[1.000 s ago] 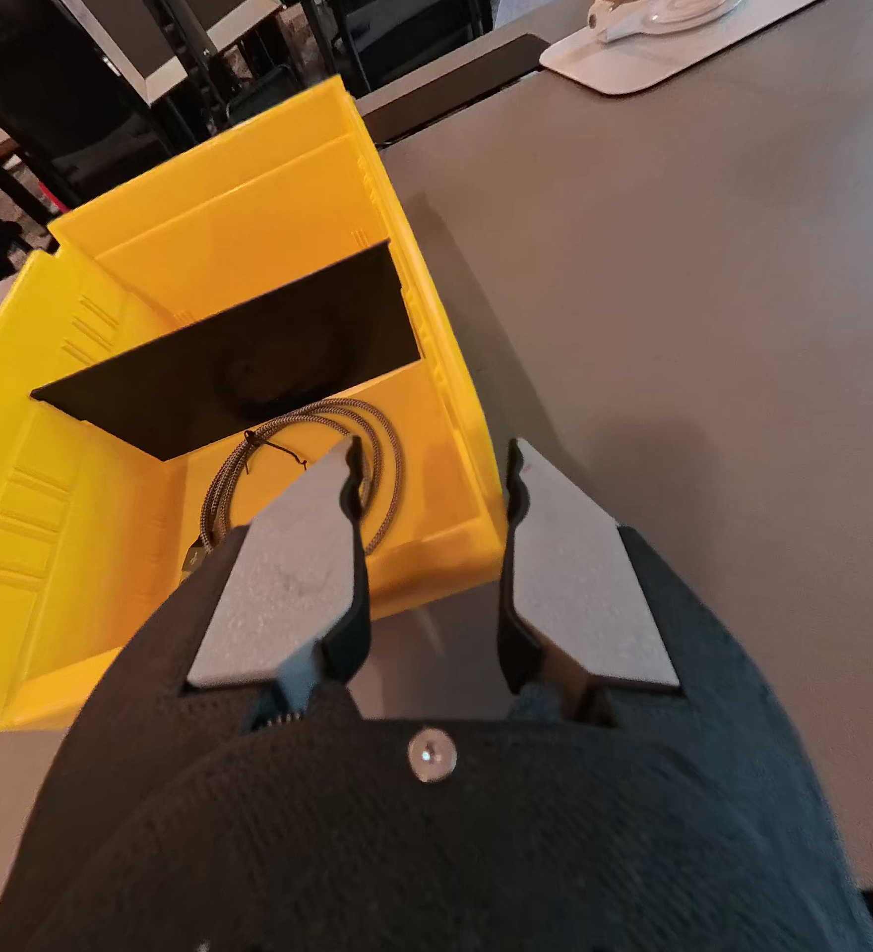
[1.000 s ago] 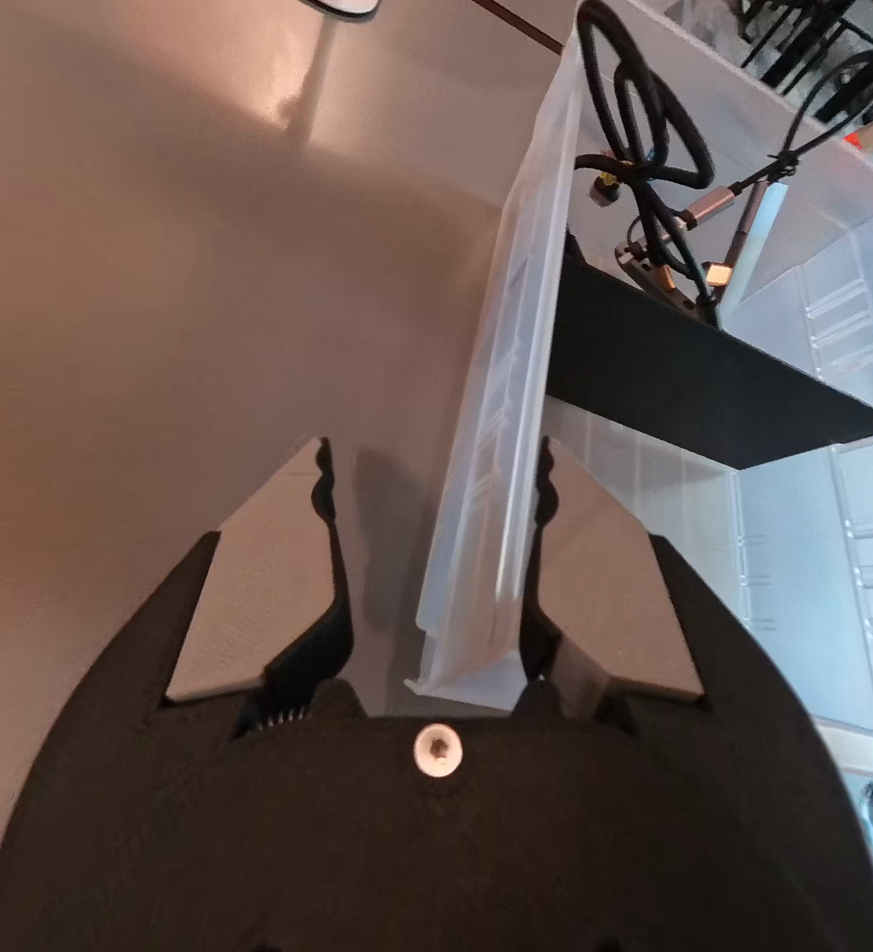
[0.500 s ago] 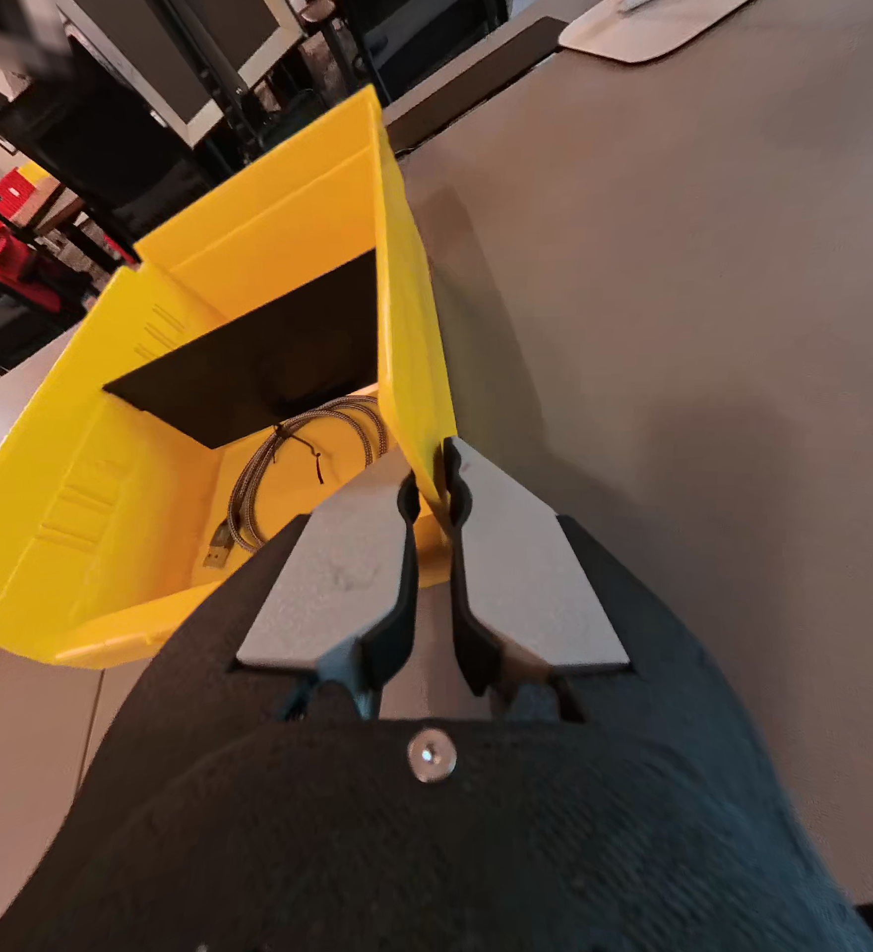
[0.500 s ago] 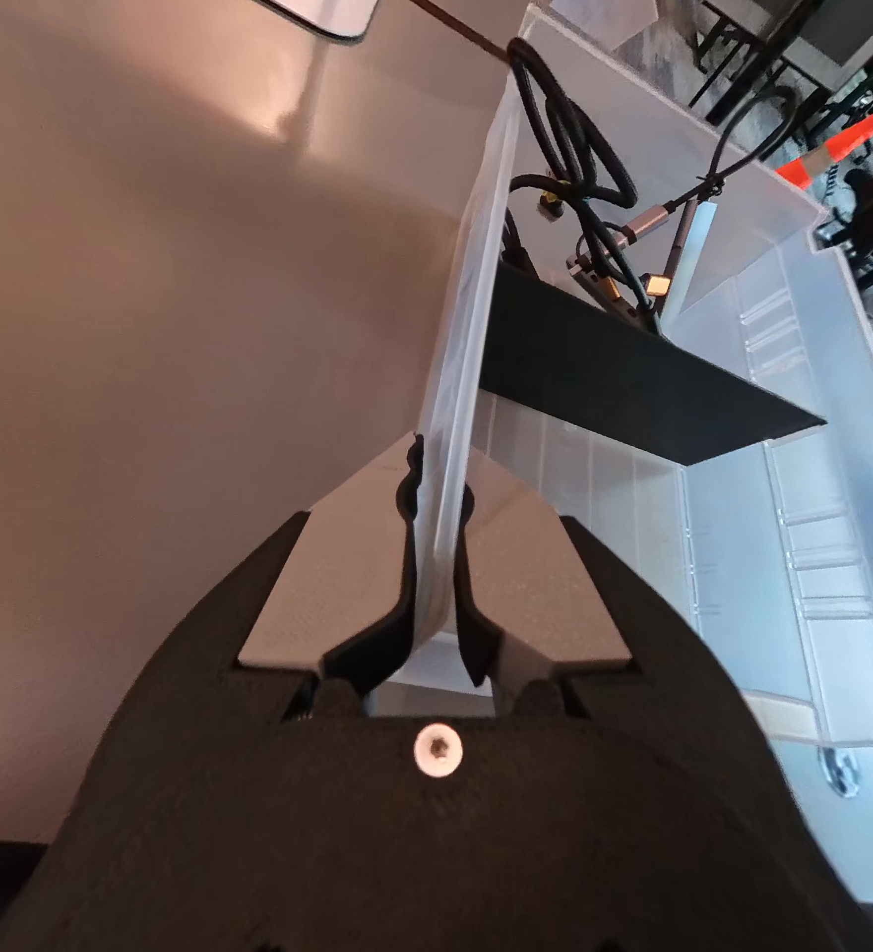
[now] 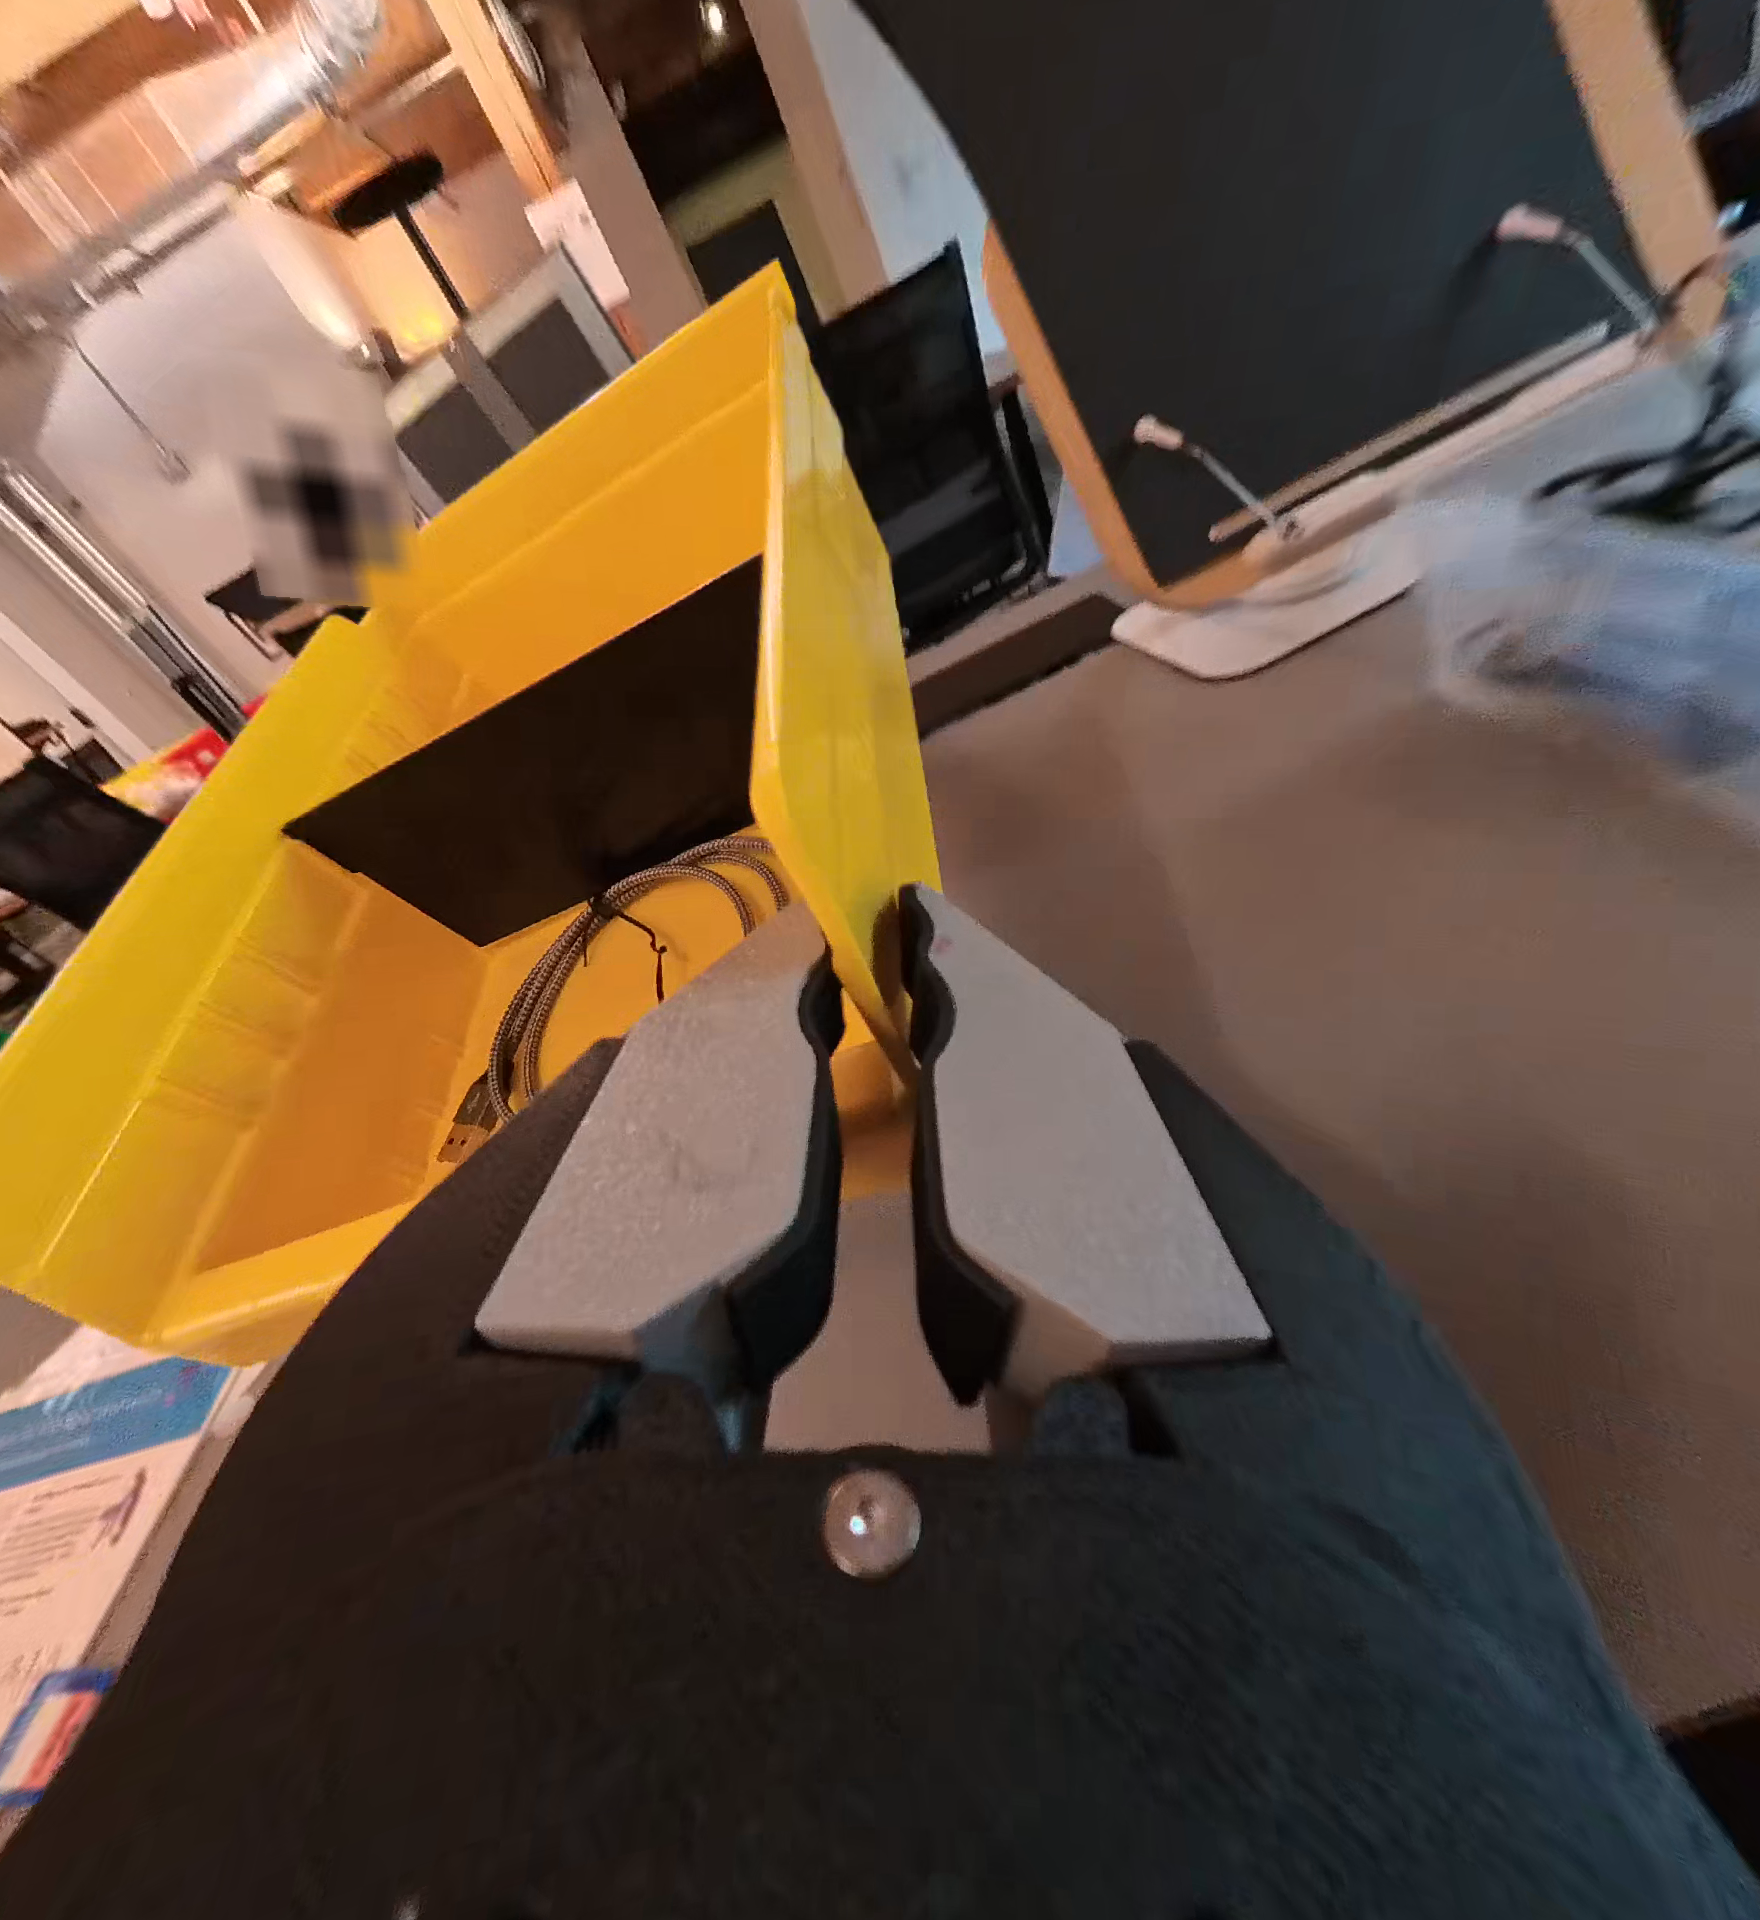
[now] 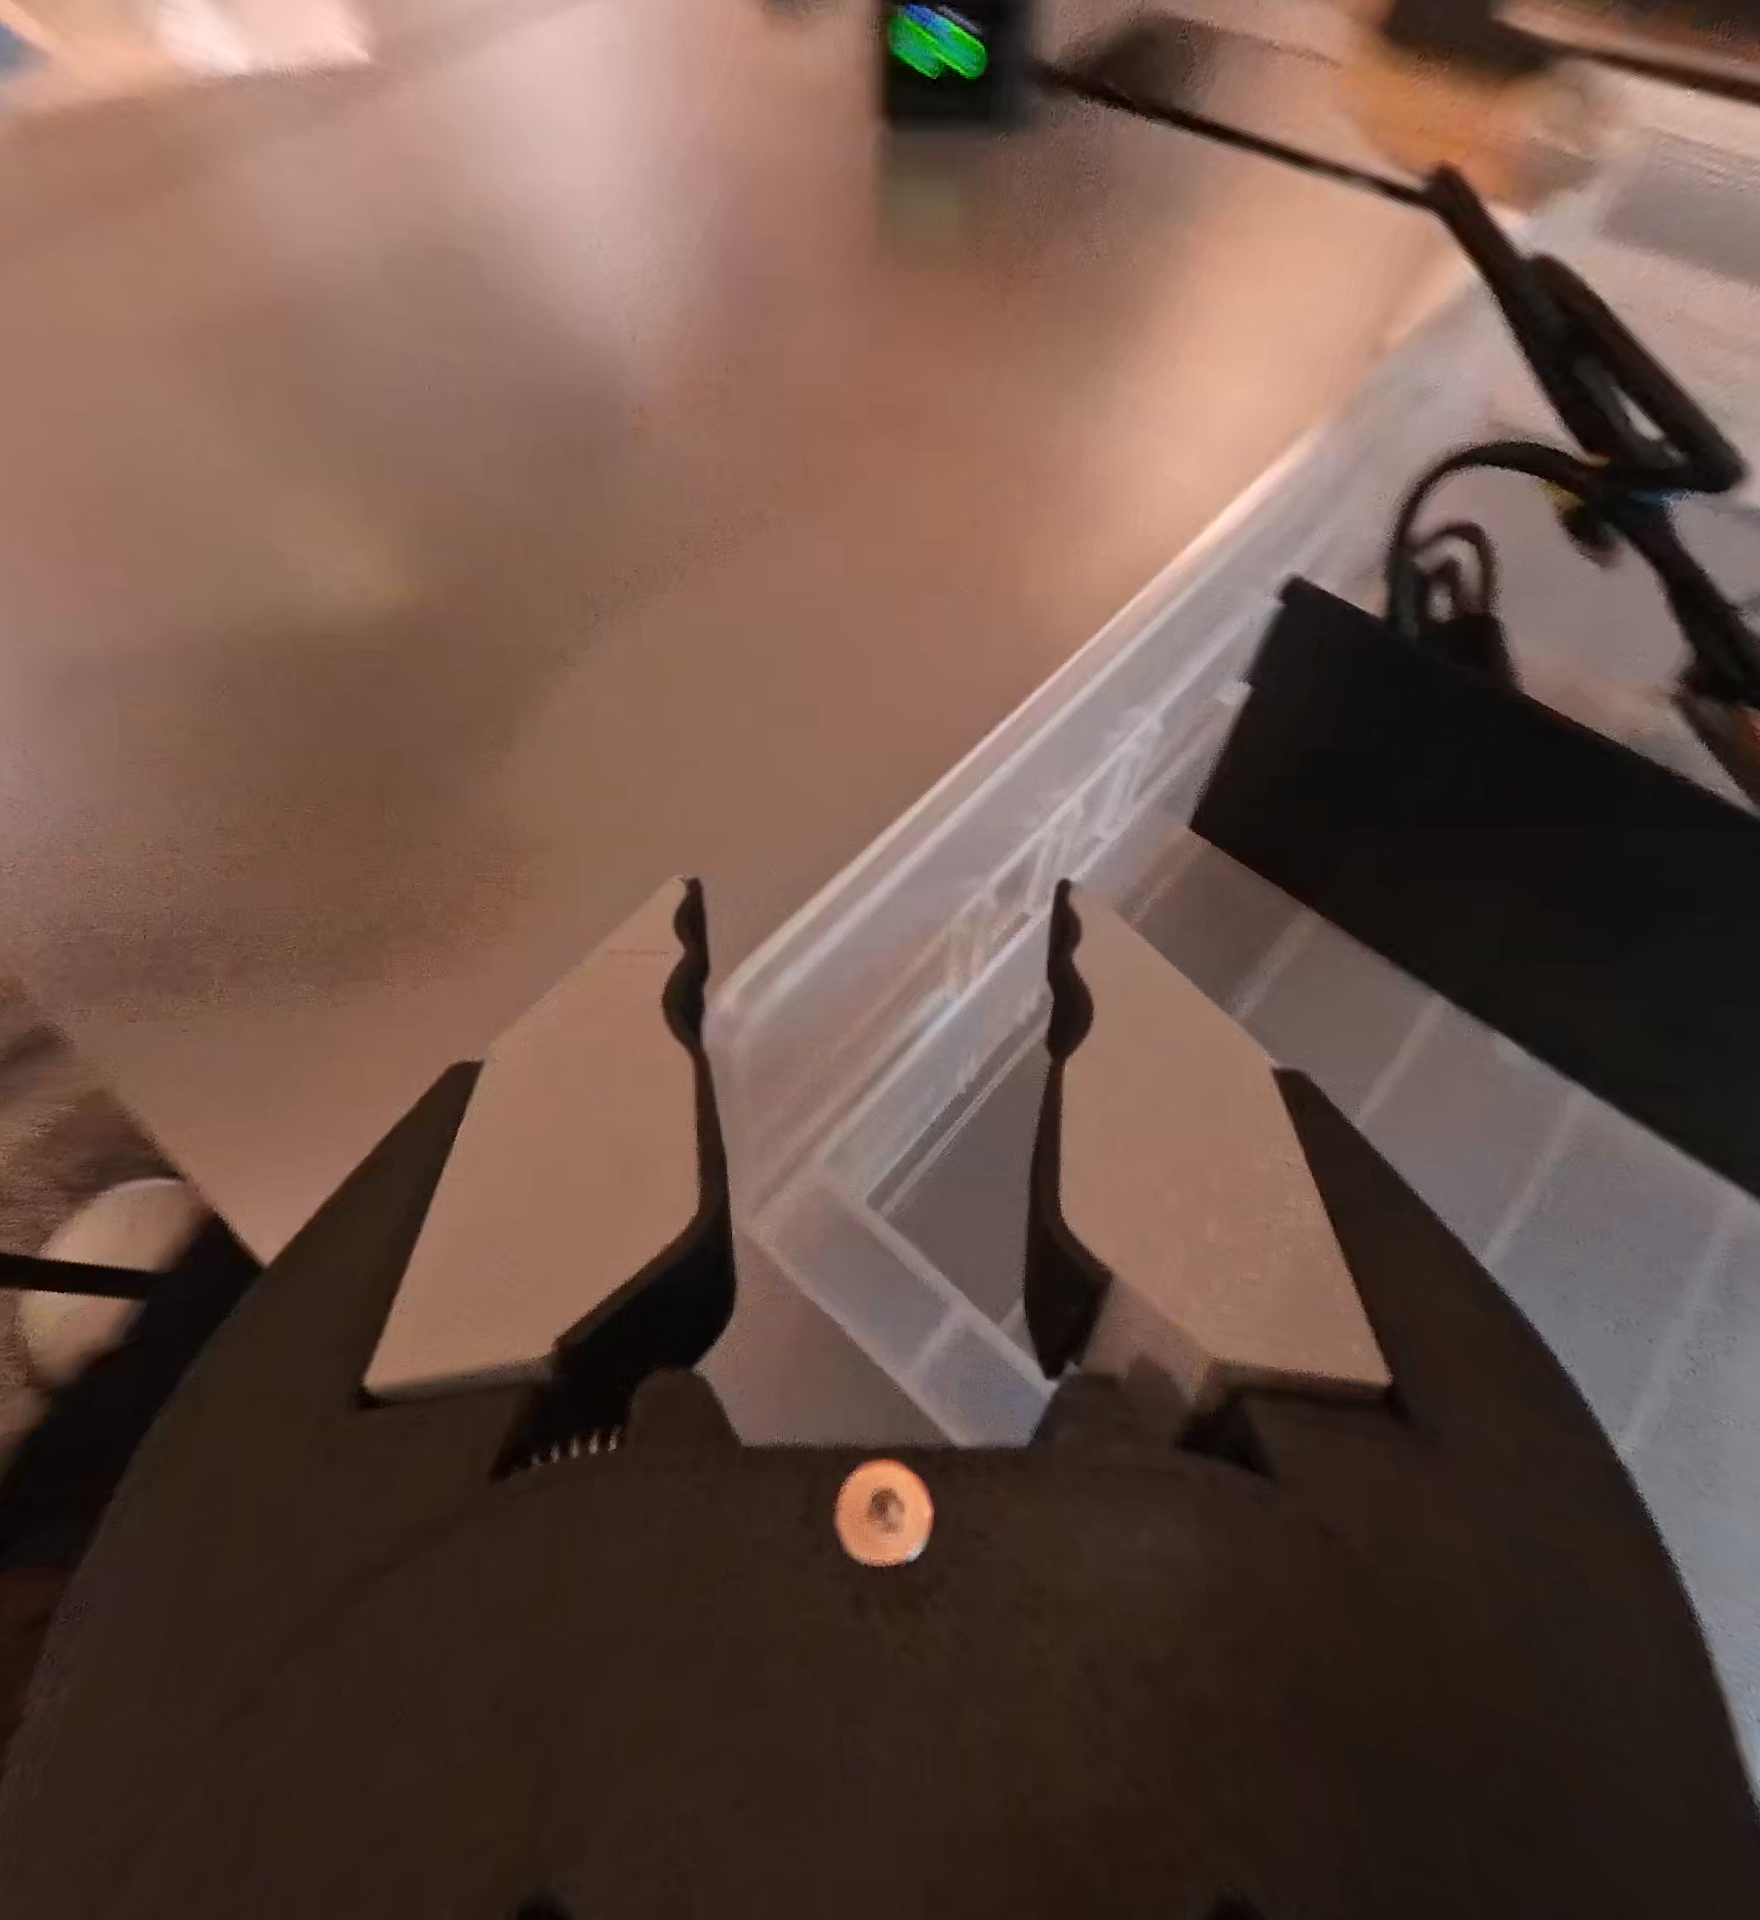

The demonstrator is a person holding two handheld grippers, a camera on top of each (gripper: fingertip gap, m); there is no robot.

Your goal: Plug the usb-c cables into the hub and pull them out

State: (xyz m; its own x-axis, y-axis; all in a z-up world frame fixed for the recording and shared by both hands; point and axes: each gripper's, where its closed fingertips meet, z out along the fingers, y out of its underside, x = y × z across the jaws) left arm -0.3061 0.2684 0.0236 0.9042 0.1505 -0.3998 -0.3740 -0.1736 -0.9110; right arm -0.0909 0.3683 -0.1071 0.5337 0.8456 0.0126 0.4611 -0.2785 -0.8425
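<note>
Left wrist view: the left gripper (image 5: 871, 971) has its jaws pressed onto the right wall of the yellow bin (image 5: 834, 665), near its front corner.
Bin pose: tipped, and it looks raised off the worktop (image 5: 1375, 935) on the gripped side.
Cable: a braided cable (image 5: 585, 977) lies coiled in the front compartment, tied with a thin black tie, one metal plug pointing at the front wall; a black divider (image 5: 564, 769) stands behind it.
Handling call: light and floppy, the braid likely slippery, so take it by the stiff plug shell, not the cord.
Side note: a printed sheet (image 5: 45, 1496) lies at lower left.

Right wrist view: the right gripper (image 6: 876, 914) has its jaws spread, straddling the near corner rim of the clear bin (image 6: 959, 935), not pinching it.
Contents: behind a black divider (image 6: 1530, 831) in the far compartment, a tangle of black cables (image 6: 1624, 436); too blurred to tell whether the hub is among them.
Handling call: clear wall thin and smooth, likely to flex under a pinch; the tangle may drag along when one cable is pulled.
Task progress: nothing is plugged yet, by my reading.
</note>
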